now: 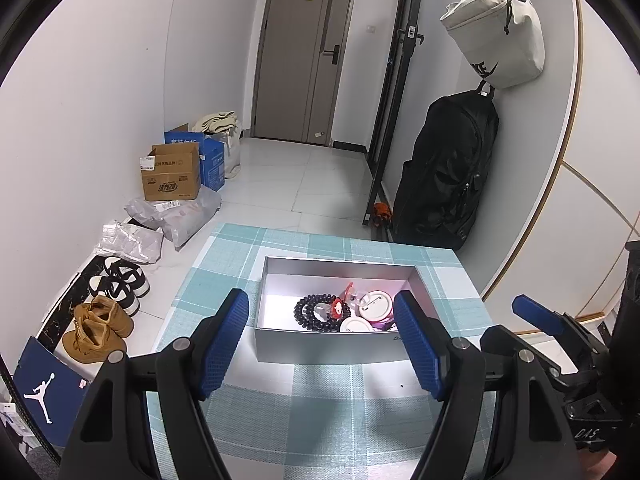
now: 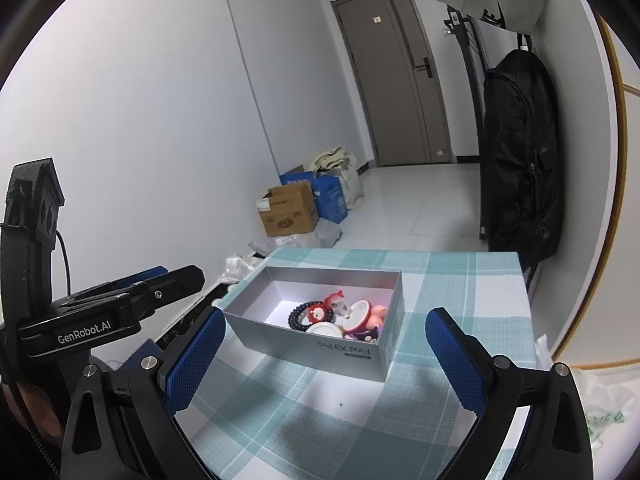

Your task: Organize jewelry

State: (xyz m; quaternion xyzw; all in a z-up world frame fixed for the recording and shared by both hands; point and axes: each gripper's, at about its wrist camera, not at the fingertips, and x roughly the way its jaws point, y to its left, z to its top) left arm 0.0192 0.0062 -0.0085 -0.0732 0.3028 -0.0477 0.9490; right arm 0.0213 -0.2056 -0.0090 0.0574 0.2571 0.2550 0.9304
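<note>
A grey open box (image 1: 328, 344) stands on the checked tablecloth (image 1: 320, 392); it also shows in the right wrist view (image 2: 340, 354). Inside lie a black bead bracelet (image 1: 308, 314), a red charm (image 1: 336, 307), round white badges (image 1: 375, 304) and a pink piece. The right wrist view shows the bracelet (image 2: 298, 316), red figures (image 2: 334, 300) and badges (image 2: 358, 314). My left gripper (image 1: 320, 344) is open and empty, just short of the box's near wall. My right gripper (image 2: 324, 360) is open and empty, fingers either side of the box's near corner, above the cloth.
The table ends at its far edge (image 1: 332, 236). Left of it on the floor are shoes (image 1: 100, 320), plastic bags and cardboard boxes (image 1: 172, 176). A black backpack (image 1: 448, 168) and a white bag (image 1: 500, 32) hang on the right wall. A door (image 1: 304, 52) stands ahead.
</note>
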